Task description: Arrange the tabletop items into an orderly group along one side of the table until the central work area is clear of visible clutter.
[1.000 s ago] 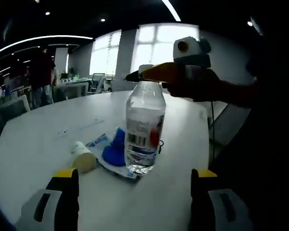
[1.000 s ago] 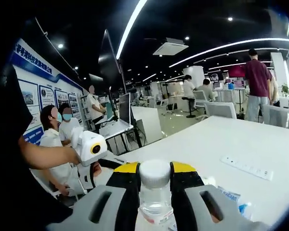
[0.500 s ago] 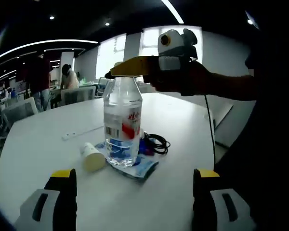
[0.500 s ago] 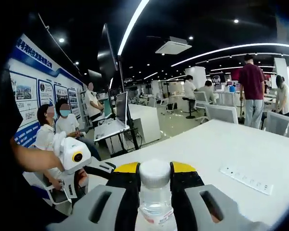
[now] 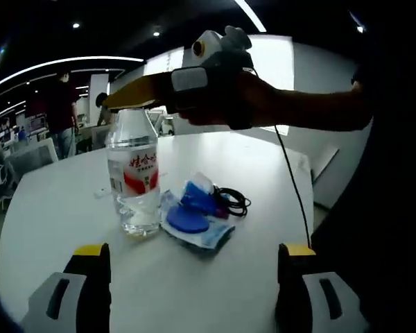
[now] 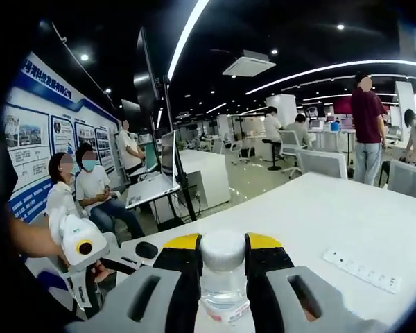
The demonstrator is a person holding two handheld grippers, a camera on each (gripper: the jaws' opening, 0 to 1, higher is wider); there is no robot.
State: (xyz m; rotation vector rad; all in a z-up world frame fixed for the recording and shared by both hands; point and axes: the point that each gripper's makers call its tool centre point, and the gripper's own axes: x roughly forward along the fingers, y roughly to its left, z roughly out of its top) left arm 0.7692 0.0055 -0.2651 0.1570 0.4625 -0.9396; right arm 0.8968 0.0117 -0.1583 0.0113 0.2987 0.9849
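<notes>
1. The white round table (image 5: 263, 166) carried everything; its surface ran wide and bare toward the far edge, and a white power strip (image 6: 364, 269) lay flat out on it.
2. The right gripper (image 6: 223, 267) was clamped on the neck of the clear water bottle (image 5: 134, 182), just under the white cap (image 6: 222, 250), yellow-tipped jaws pressed against both sides. In the left gripper view the bottle stood upright near the middle of the table, its base at or just above the surface; which, I could not tell.
3. The left gripper (image 5: 192, 277) stood with its jaws wide apart and nothing between them, low over the near edge.
4. A blue-and-white packet (image 5: 194, 220) lay just beside the bottle, with a coil of black cable (image 5: 230, 202) touching its far side.
5. Likely risks: gripped so high, the bottle could swing or tip when set down or let go, and roll across the table. Dragging it sideways might catch the packet and scatter the cable.
</notes>
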